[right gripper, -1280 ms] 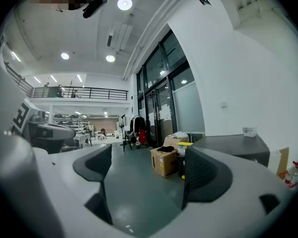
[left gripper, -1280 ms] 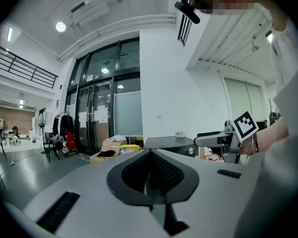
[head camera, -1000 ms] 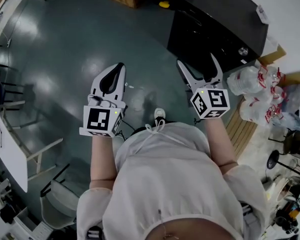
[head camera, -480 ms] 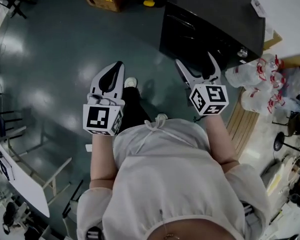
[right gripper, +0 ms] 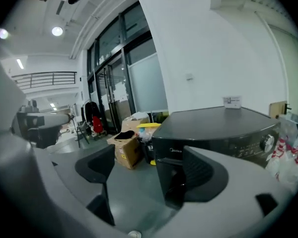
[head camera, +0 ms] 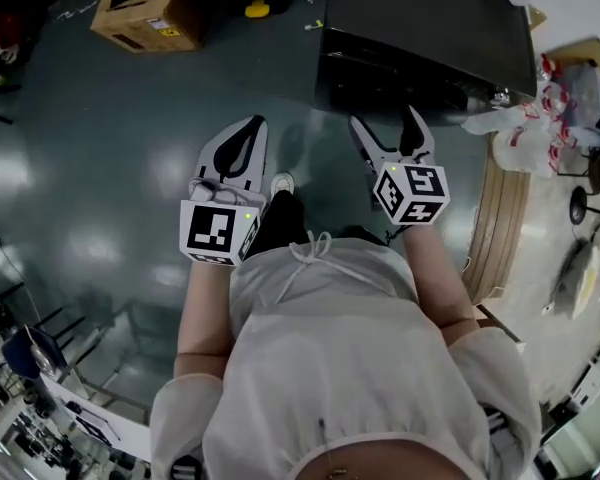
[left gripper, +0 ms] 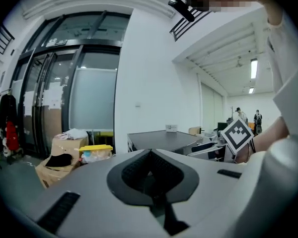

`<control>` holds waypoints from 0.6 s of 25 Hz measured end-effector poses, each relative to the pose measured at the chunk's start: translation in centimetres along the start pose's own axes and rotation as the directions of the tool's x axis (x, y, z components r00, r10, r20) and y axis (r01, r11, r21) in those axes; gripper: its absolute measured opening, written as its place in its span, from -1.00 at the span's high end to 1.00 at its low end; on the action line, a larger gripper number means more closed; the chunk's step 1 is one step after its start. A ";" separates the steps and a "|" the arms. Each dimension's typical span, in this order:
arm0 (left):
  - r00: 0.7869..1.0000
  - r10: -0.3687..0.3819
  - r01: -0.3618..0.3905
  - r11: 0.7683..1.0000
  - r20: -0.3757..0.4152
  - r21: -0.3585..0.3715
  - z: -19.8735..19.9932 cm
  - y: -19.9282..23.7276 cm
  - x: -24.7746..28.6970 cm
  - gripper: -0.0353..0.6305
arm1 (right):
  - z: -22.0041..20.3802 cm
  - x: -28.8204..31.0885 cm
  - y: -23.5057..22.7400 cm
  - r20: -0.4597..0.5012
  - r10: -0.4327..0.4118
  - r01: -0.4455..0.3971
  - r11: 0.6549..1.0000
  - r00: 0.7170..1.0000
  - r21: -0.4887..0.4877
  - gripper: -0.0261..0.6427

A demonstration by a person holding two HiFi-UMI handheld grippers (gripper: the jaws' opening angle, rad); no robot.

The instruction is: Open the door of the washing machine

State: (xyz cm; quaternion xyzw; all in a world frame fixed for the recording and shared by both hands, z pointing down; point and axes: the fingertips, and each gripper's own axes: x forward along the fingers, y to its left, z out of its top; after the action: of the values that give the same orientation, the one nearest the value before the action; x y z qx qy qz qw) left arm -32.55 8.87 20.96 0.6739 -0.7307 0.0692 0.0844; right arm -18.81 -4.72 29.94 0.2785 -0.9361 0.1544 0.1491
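The black, box-shaped washing machine (head camera: 420, 23) stands on the glossy grey-green floor (head camera: 100, 168), straight ahead of both grippers, and it touches neither of them. The right gripper (head camera: 385, 120) points at the lower edge of the machine's front, near to it but apart. In the right gripper view the machine (right gripper: 213, 128) rises behind the right jaw. The jaws of this gripper stand wide apart and have just been closing a little, with nothing between them. The left gripper (head camera: 254, 121) points at the floor just to the left of the machine's front left corner. Its jaws are pressed together and hold nothing.

One second before, the machine lay obliquely at the upper right and further from the grippers. Now it is closer and squarely in front. The brown cardboard box (head camera: 145, 8) has shifted toward the upper left.

The machine has a smooth, flat, matte top and a dark front with a round knob (right gripper: 266, 143). The grippers are of light grey plastic with black ribbed pads (right gripper: 203, 175). Each gripper carries a white cube (head camera: 218, 232) with black square markers. Crumpled clear plastic bags (head camera: 510, 128) lie to the right of the machine.
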 end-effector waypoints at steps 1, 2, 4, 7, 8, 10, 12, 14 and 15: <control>1.000 -0.030 0.030 1.000 -0.001 0.002 -0.4 1.0 1.2 0.83 | -0.5 1.3 -0.1 -0.015 -0.031 0.031 1.000 0.999 0.003 -0.35; 0.998 -0.059 0.059 0.998 -0.001 0.006 -0.7 2.0 2.3 0.83 | -1.0 2.5 -0.3 -0.030 -0.062 0.062 0.998 0.998 0.010 -0.33; 0.993 -0.118 0.118 0.993 -0.018 0.023 -1.6 3.6 4.4 0.83 | -2.3 4.8 -1.1 -0.068 -0.136 0.138 0.990 0.988 0.035 -0.32; 0.972 -0.205 0.210 0.977 -0.111 0.031 -4.1 5.4 7.2 0.83 | -5.1 7.8 -3.1 -0.148 -0.266 0.281 0.955 0.953 0.094 -0.32; 0.963 -0.234 0.240 0.970 -0.132 0.028 -4.9 5.8 8.1 0.83 | -6.3 8.5 -3.8 -0.177 -0.307 0.329 0.937 0.935 0.114 -0.32; 0.946 -0.283 0.290 0.957 -0.157 0.020 -6.7 6.5 10.1 0.83 | -8.8 9.8 -5.3 -0.239 -0.376 0.417 0.896 0.895 0.153 -0.32; 0.939 -0.306 0.312 0.950 -0.159 0.017 -8.2 7.1 12.2 0.83 | -11.1 11.0 -6.7 -0.298 -0.419 0.484 0.854 0.858 0.191 -0.32; 0.932 -0.316 0.323 0.947 -0.176 0.009 -9.9 7.5 14.1 0.83 | -13.3 12.1 -8.0 -0.352 -0.441 0.531 0.818 0.825 0.221 -0.30; 0.928 -0.321 0.327 0.945 -0.187 0.000 -10.8 7.6 15.0 0.83 | -14.4 12.6 -8.6 -0.377 -0.447 0.550 0.803 0.811 0.232 -0.30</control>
State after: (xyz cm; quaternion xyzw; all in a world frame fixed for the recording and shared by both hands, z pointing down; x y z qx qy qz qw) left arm -40.94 -2.78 34.86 0.7773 -0.5972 0.1278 0.1513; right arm -21.24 -12.22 49.44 0.5111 -0.7542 0.3044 0.2781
